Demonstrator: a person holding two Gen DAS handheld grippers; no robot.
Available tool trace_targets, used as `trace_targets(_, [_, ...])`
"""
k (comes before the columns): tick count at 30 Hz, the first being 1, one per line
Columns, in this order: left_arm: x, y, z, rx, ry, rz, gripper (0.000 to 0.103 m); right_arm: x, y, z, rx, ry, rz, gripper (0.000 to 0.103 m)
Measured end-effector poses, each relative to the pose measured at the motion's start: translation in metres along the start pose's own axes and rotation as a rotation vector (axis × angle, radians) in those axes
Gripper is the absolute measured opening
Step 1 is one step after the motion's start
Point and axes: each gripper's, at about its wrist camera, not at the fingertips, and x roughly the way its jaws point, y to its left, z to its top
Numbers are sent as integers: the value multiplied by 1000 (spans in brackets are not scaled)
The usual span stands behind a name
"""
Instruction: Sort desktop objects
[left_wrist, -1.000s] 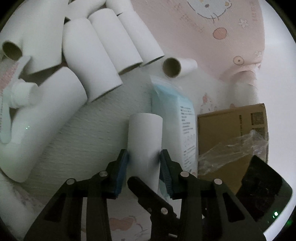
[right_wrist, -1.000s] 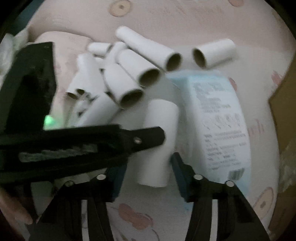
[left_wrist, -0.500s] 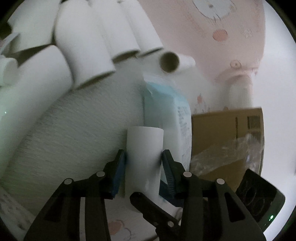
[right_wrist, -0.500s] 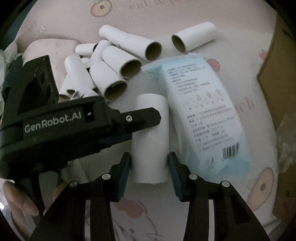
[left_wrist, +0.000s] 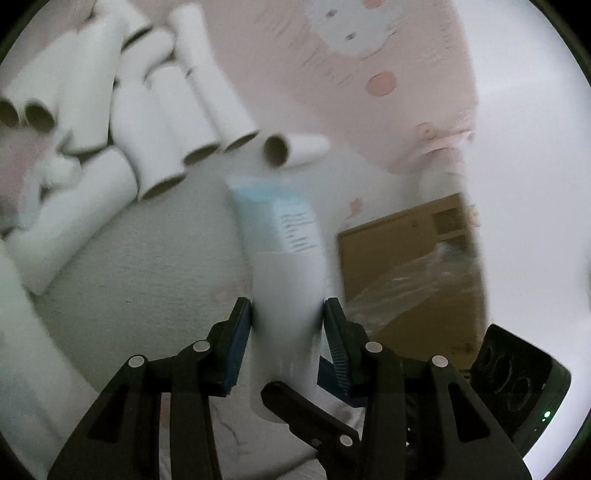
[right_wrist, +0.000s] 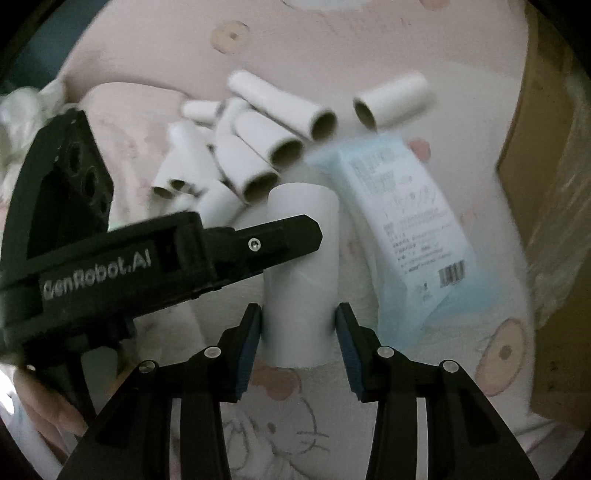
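**Both grippers clamped on one white tube above a pink printed cloth**

The surface is a soft pink cloth (right_wrist: 388, 44) printed with cartoon cats and round spots, with a paler, ribbed patch under the grippers. It is crowded: a heap of white tubes (right_wrist: 251, 147) fills the far left, one lone tube (right_wrist: 391, 101) lies apart beyond a pale blue packet (right_wrist: 410, 229), and a brown cardboard box (left_wrist: 410, 273) with crumpled clear film (left_wrist: 417, 273) on it closes off the right edge. Free cloth is left mostly at the far side, past the heap, and in the strip nearest the camera.

The held tube (right_wrist: 301, 273) sits just beside the blue packet (whether it is clear of the cloth is hard to tell in the blur). The right gripper (right_wrist: 298, 325) has its jaws about half open, both pads pressed on the tube's near end. The left gripper (left_wrist: 287, 321) has come in from the left side and grips the same tube, its pads against both sides. A fingertip (right_wrist: 48, 410) shows beneath the left gripper's body at the lower left.
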Motion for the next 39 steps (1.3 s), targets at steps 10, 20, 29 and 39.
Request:
trace_targets(10, [-55, -97, 8, 250, -121, 42, 44, -82, 15, 17, -58, -194, 75, 39])
trace_targets(20, [-51, -177, 12, 408, -126, 99, 44, -125, -3, 40, -29, -286, 105, 39])
trace_targets(29, [-28, -243, -2, 534, -118, 79, 44, -170, -39, 50, -33, -349, 44, 39])
trace_targets(39, [-1, -296, -17, 613, -56, 27, 44, -209, -80, 44, -37, -418, -29, 40])
